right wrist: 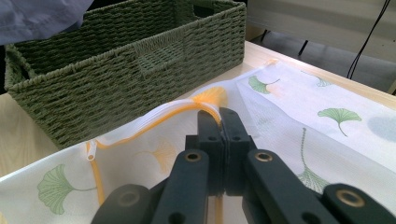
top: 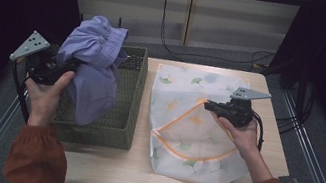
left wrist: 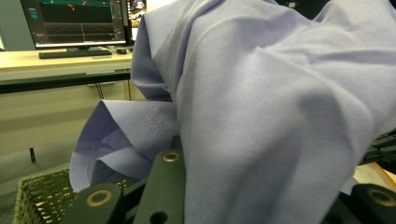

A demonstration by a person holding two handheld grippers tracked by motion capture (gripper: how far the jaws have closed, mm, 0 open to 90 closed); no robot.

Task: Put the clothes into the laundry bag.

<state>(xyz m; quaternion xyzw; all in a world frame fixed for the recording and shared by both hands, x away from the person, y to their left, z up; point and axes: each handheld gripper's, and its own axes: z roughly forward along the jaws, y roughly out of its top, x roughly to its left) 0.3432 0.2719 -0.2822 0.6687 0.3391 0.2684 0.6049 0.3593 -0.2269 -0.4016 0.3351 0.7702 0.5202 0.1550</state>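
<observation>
A: Where is the lilac garment [top: 94, 66]?
B: It hangs above the green woven basket [top: 121, 127], clamped in the left gripper [top: 61, 66] jaws.
A: And the right gripper [top: 209, 105]?
B: Right of the basket, its jaws are pinched together on the orange-edged opening of the leaf-print laundry bag [top: 195, 127], which lies on the worktop [top: 107, 168].

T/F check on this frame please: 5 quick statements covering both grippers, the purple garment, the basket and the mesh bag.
1. The left gripper holds the purple garment up above the green woven basket. True.
2. The right gripper hangs open above the table. False: its jaws are shut on the orange zipper edge of the laundry bag.
3. The laundry bag lies inside the basket. False: it lies flat on the wooden table, beside the basket.
4. The bag is white mesh with a leaf print. True.
5. The garment is folded flat on the table. False: it hangs bunched from the left gripper.
</observation>
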